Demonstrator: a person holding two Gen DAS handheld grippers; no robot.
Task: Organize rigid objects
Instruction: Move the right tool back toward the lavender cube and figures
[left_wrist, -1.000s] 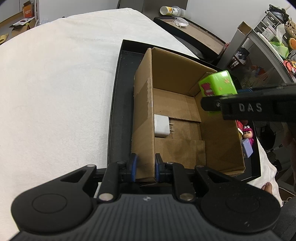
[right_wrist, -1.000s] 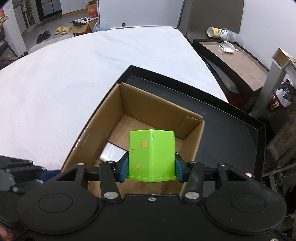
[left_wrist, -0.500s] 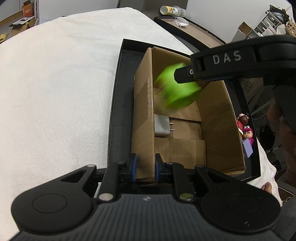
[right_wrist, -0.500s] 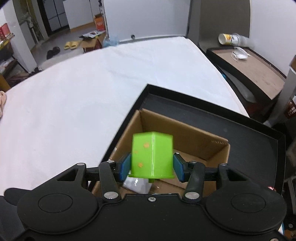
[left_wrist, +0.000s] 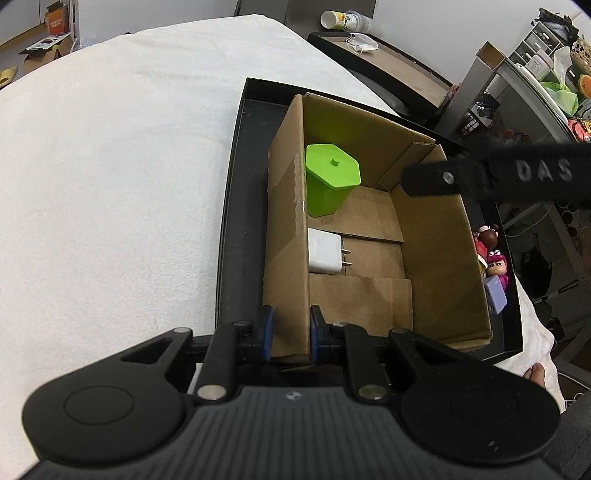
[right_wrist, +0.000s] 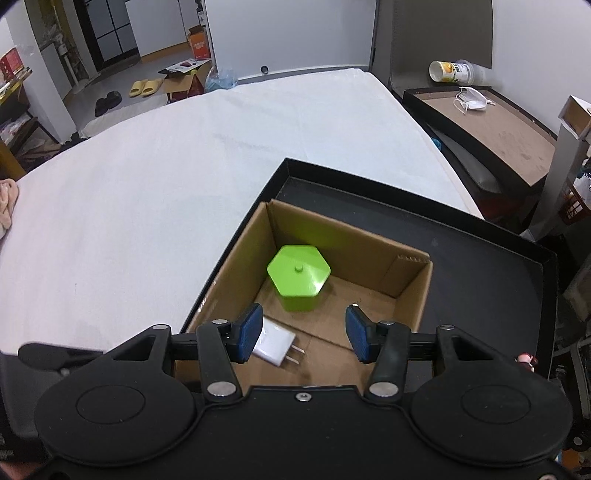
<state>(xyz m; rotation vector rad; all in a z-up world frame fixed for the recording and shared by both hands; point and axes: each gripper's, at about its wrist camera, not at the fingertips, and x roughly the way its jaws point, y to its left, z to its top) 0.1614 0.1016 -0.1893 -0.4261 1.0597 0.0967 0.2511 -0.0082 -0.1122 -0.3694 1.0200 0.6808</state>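
Observation:
A green hexagonal container (left_wrist: 330, 179) stands upside down inside the cardboard box (left_wrist: 439, 251), in its far left corner; it also shows in the right wrist view (right_wrist: 298, 276). A white charger plug (left_wrist: 325, 251) lies on the box floor nearer me, also in the right wrist view (right_wrist: 275, 345). My left gripper (left_wrist: 289, 334) is shut on the box's near left wall. My right gripper (right_wrist: 302, 334) is open and empty above the box; its finger crosses the left wrist view (left_wrist: 480, 177).
The box sits in a black tray (left_wrist: 236, 206) on a white cloth-covered table (left_wrist: 110, 166). Small toy figures (left_wrist: 493, 262) stand in the tray right of the box. A side table (right_wrist: 487, 122) with a mask and a bottle is at far right.
My right gripper carried the green container over the box, opened and let it go. The container now rests in the box's far left corner. My left gripper kept its hold.

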